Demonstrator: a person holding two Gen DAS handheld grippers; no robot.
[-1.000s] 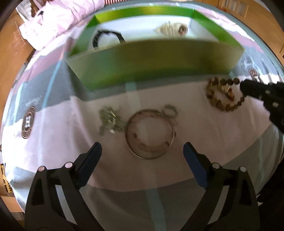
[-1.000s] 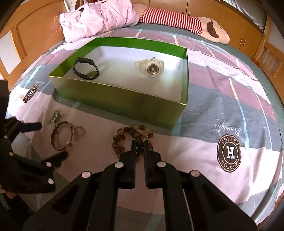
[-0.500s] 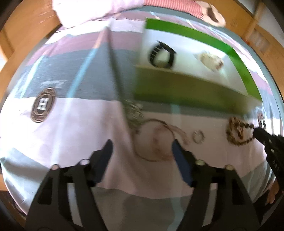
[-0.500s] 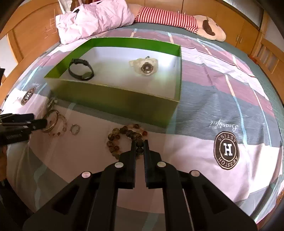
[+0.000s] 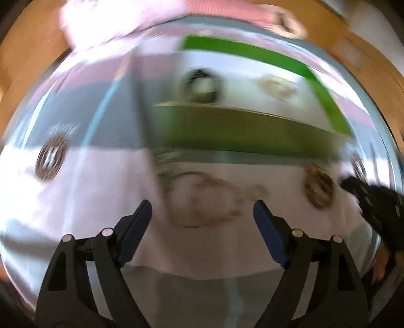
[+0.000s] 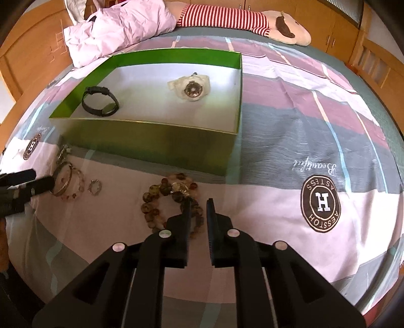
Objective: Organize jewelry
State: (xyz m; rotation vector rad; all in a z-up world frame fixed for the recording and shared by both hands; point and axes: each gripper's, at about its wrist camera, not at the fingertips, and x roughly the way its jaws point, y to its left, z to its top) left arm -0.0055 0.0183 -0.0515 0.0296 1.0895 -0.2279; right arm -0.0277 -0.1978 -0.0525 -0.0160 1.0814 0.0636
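Observation:
A green box on the bedspread holds a black watch and a white watch. In front of it lie a brown bead bracelet, a small ring, a metal bangle with a thin bead bracelet and a small chain. My right gripper is slightly open, its fingers straddling the bead bracelet's right side. My left gripper is open over the bangle; that view is blurred. The box and bead bracelet show there too.
A pink pillow and a striped plush toy lie beyond the box. Wooden bed sides and cabinets ring the bed. Round logos mark the bedspread.
My right gripper has opened slightly around the bead bracelet. My left gripper has swung and closed in on the bangle, and its view is now motion-blurred.

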